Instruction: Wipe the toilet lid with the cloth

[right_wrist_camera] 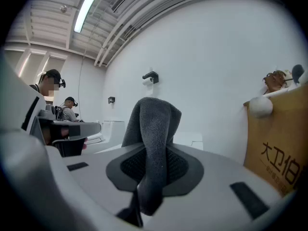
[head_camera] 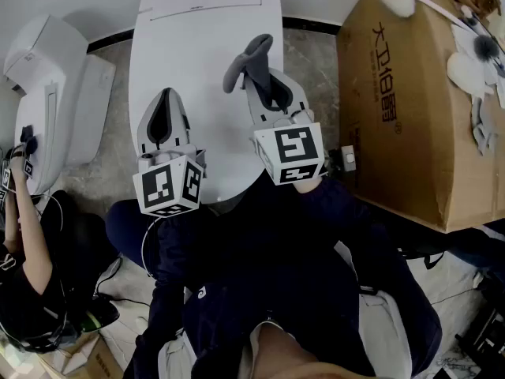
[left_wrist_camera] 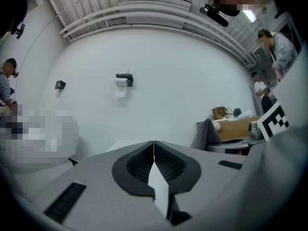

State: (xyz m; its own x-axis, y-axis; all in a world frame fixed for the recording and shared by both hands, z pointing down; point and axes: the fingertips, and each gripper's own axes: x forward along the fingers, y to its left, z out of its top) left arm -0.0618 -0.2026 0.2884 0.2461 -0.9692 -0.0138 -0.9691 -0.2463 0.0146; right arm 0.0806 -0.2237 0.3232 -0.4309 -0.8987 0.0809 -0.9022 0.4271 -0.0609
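The white toilet lid (head_camera: pixel 197 46) lies closed at the upper middle of the head view. My right gripper (head_camera: pixel 263 81) hovers over the lid's right half, shut on a grey cloth (head_camera: pixel 248 58) that folds over and hangs from its tips. In the right gripper view the cloth (right_wrist_camera: pixel 154 124) fills the space between the jaws of that gripper (right_wrist_camera: pixel 153 153). My left gripper (head_camera: pixel 166 95) is over the lid's near left part, shut with nothing in it. In its own view the left gripper (left_wrist_camera: pixel 154 143) shows jaws meeting at the tip, and the cloth (left_wrist_camera: pixel 204 134) appears off to the right.
A large cardboard box (head_camera: pixel 402 93) stands right of the toilet, with white brushes and other items on top. A second white toilet (head_camera: pixel 47 77) stands at the left, with a person (head_camera: pixel 24 235) beside it. A toilet-paper holder (left_wrist_camera: pixel 124 79) hangs on the wall ahead.
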